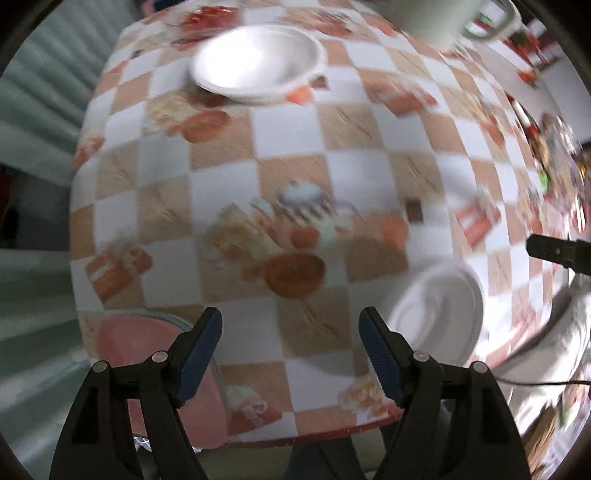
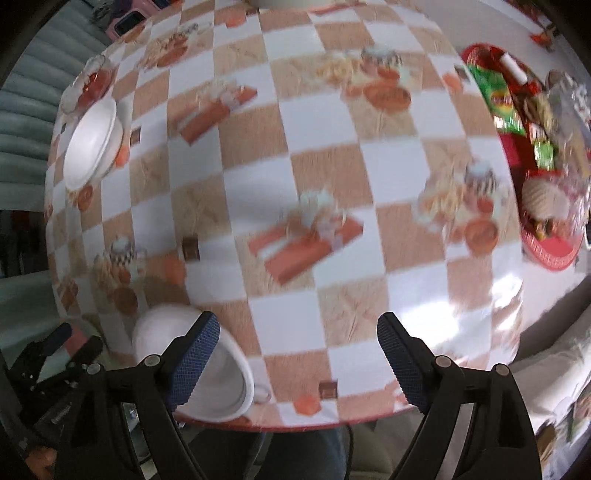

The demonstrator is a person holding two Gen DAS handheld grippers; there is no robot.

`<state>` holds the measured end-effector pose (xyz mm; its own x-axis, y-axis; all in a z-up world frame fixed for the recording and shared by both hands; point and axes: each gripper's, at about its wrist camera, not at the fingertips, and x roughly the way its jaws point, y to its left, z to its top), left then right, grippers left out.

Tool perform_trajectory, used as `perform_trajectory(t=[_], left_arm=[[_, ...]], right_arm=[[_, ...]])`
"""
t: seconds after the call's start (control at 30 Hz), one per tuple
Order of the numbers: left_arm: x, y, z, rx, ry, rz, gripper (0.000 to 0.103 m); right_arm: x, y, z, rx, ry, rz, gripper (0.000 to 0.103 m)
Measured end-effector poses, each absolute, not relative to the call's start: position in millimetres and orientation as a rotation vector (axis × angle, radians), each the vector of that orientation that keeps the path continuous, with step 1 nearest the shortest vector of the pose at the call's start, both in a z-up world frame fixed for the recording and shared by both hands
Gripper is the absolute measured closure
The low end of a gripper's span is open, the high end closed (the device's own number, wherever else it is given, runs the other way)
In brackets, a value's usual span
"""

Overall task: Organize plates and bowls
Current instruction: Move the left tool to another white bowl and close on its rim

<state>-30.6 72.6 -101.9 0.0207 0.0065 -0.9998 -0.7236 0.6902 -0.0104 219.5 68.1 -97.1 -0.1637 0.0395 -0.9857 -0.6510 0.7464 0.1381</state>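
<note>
A round table [image 1: 303, 177] under a checked orange-and-white cloth printed with cakes fills both views, pale upholstery behind it. Nearest, both tongs hang over the table's near edge, pointing down. The left gripper [image 1: 290, 350] stands released with nothing between its jaws, over bare cloth; a pink plate [image 1: 125, 343] lies just left of it at the rim. The right gripper [image 2: 297, 356] is likewise released and empty, with a stack of white bowls [image 2: 218, 384] just beside its left finger, near the edge. Farther off, toward the far left, sits a second white stack of bowls or plates [image 1: 255, 62], blur hiding which. A red tray of snacks [image 2: 517, 122] lies far right, a pale mug [image 1: 443, 18] at the back. By my reading the white pieces are largely gathered into two piles; the pink plate is left, and perhaps merging the piles
</note>
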Motion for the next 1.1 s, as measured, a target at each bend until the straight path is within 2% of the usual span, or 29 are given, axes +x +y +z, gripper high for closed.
perform_trajectory(t=[0.5, 1.1], left_arm=[[-3, 153, -90, -0.700, 1.334, 0.824, 0.023], [18, 252, -115, -0.716, 1.304, 0.933, 0.023]], right_arm=[[249, 166, -75, -0.565, 1.484, 0.809, 0.015], [225, 294, -113, -0.604, 1.517, 0.937, 0.015]])
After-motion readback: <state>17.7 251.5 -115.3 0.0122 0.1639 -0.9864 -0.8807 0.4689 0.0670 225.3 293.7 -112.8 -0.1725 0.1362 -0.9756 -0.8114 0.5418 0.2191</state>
